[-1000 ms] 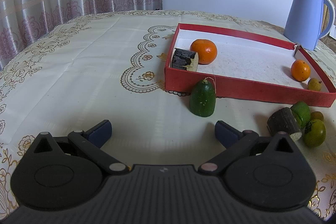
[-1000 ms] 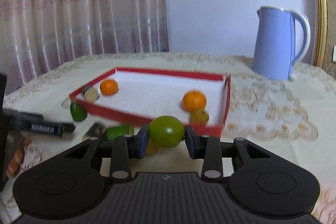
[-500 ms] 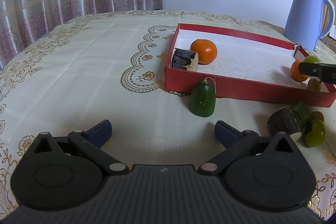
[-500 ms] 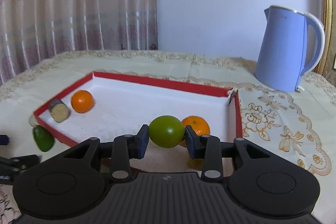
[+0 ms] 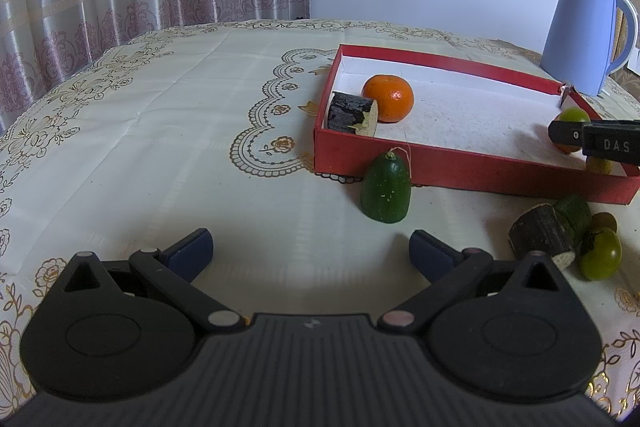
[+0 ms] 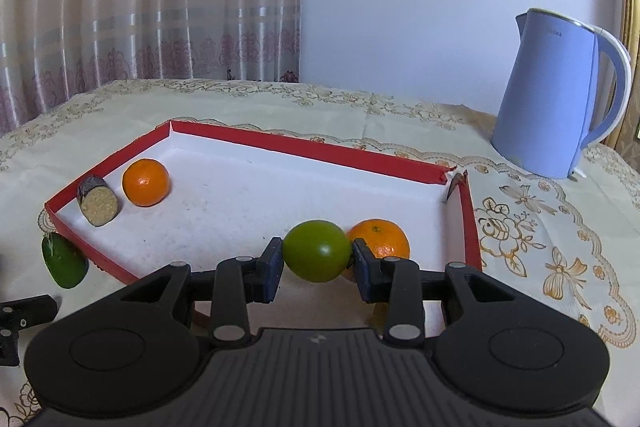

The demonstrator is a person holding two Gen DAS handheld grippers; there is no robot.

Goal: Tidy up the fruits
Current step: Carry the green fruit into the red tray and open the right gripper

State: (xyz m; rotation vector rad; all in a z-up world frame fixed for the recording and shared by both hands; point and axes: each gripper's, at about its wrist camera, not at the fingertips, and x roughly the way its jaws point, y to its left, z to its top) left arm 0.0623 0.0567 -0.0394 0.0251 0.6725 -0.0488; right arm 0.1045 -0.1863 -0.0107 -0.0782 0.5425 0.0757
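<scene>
My right gripper [image 6: 317, 261] is shut on a round green fruit [image 6: 317, 250] and holds it over the near right corner of the red tray [image 6: 312, 147], just in front of an orange [image 6: 382, 237]. The same green fruit [image 5: 573, 115] shows in the left wrist view behind the right gripper's black body [image 5: 596, 141]. Another orange [image 5: 387, 97] and a dark cut log piece [image 5: 352, 113] lie in the tray's left end. My left gripper [image 5: 310, 251] is open over bare cloth, short of a dark green fruit [image 5: 385, 190] that leans against the tray's front wall.
A blue kettle [image 6: 558, 95] stands behind the tray's right end. On the cloth right of my left gripper lie a log piece [image 5: 540, 235], a green cut piece [image 5: 574, 213] and a green fruit [image 5: 600, 259]. Curtains hang behind the table's far left edge.
My right gripper carried the green fruit from the table in front of the tray to over its near right corner. The left gripper stayed where it was.
</scene>
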